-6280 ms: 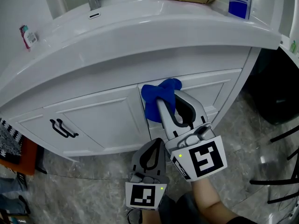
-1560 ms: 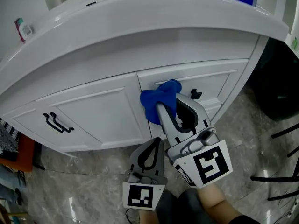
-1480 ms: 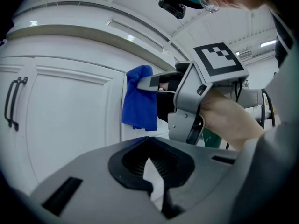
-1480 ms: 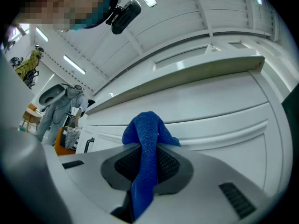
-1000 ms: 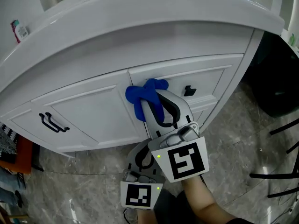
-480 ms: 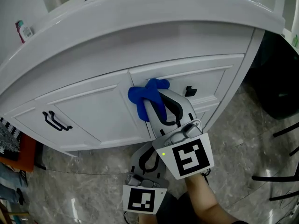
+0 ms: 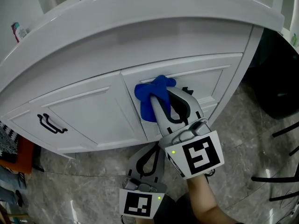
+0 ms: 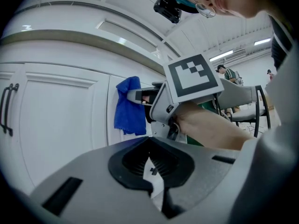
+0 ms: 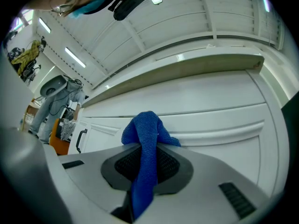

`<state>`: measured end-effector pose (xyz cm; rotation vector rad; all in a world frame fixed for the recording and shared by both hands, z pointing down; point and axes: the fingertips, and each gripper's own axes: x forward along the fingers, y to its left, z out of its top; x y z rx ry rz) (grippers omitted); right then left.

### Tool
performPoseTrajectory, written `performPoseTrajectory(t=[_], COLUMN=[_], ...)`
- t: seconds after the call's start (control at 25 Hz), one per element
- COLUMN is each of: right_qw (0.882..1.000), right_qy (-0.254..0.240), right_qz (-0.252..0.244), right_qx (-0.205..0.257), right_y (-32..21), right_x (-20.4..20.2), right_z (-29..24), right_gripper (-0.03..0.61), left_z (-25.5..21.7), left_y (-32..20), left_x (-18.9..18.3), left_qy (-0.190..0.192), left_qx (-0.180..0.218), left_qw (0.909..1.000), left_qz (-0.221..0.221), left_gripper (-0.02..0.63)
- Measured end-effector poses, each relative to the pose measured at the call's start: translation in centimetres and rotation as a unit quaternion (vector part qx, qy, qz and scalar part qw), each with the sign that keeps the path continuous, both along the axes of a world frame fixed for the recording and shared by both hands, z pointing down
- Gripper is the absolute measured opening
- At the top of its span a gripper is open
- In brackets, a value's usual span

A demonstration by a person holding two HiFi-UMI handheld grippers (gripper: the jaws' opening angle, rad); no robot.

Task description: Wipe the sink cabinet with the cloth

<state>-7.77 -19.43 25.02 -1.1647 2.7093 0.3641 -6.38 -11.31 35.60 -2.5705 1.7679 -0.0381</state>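
Cloth (image 7: 150, 101) has slid a bit right versus half a second ago, closer to the black knob (image 7: 187, 91); same height, mid-frame in the head view. It sits bunched against the front of the sink cabinet (image 7: 88, 113), right of the seam between the left door and the drawer front (image 7: 212, 78). Right claw (image 7: 167, 97) is pinching the cloth: in the right gripper view the blue fabric (image 9: 145, 157) runs down between the two pads and its bunched top is up against the white panel. Contact looks real, though I can't judge pressure.

Left claw (image 7: 150, 153) is low in the frame, below the right one, away from the cabinet. Its pads are pressed together with nothing between them (image 8: 152, 169). It isn't helping, just parked.

Outward: long black handle (image 7: 49, 124) on the left door at lower left, well apart from the cloth. White worktop rim (image 7: 140, 17) overhangs across the top. Marble floor (image 7: 84, 181) along the bottom.

Progress, my read: mid-wipe. I'm working the centre strip around the seam. No streaks or dirt show, so I can't tell what is already clean. Likely left: the left door around the handle, the right end of the drawer front, and the lower panels under the claw. I'd call it partway, not near done.
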Motion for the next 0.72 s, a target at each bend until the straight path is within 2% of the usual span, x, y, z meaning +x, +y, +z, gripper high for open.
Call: performPoseTrajectory(t=[0.32, 0.72], right_qw=[1.0, 0.999], right_qy=[0.005, -0.006], right_qz=[0.012, 0.035], right_qx=[0.015, 0.009], right_y=[-0.4, -1.3], right_x=[1.1, 3.5], right_z=[-0.3, -0.2], right_gripper=[0.057, 0.057], left_z=[0.8, 1.2], left_y=[-0.6, -1.1], left_x=[0.2, 1.0], left_qy=[-0.003, 0.002], left_qx=[-0.005, -0.009], left_qw=[1.0, 0.9998], left_qz=[0.006, 0.015], left_gripper=[0.005, 0.005])
